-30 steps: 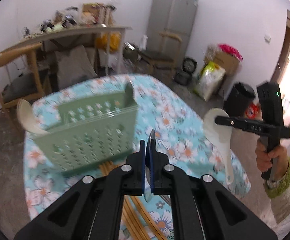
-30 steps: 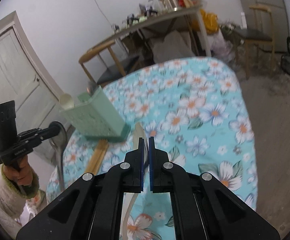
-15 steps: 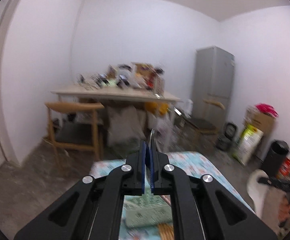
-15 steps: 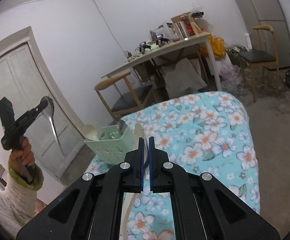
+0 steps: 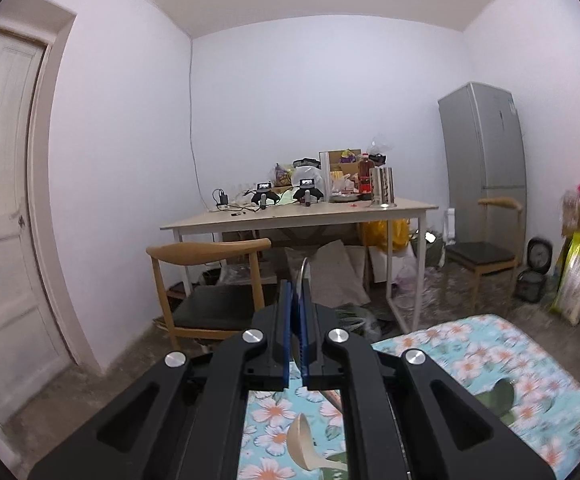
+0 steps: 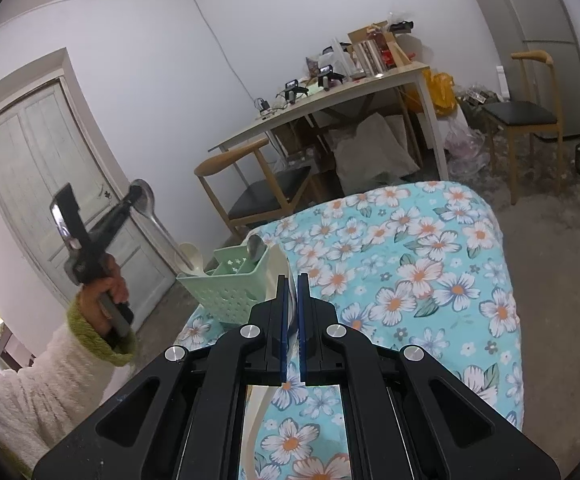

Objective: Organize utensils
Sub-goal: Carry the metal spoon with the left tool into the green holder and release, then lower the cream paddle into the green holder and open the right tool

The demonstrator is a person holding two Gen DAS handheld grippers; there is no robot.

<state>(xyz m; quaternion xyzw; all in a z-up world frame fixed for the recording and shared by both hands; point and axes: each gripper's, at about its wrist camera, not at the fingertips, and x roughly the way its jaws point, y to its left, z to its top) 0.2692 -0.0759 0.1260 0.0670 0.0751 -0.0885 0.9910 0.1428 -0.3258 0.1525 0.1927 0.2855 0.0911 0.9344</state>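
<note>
In the right wrist view the left claw (image 6: 139,196) is seen at the left of the frame, raised above the floor beside the tabletop (image 6: 430,248), its jaws pinched on a metal spoon (image 6: 157,220). The spoon is gripped near its bowl, which sits at the top; its long axis slants down and to the right, the handle end aimed toward the green caddy (image 6: 225,284). This hold is judged to suit a handle-first drop into one of the caddy's compartments.

The caddy stands upright at the tabletop's near-left edge. A cream ladle (image 6: 191,258) and another metal spoon (image 6: 254,249) are already stood in it, bowls up.

The right claw (image 6: 293,292) is pressed shut on a white spoon (image 6: 278,264), held edge-on between the pads; its bowl points forward and up, its handle running back under the claw. It is held just beside the caddy, probably awaiting its turn.
</note>
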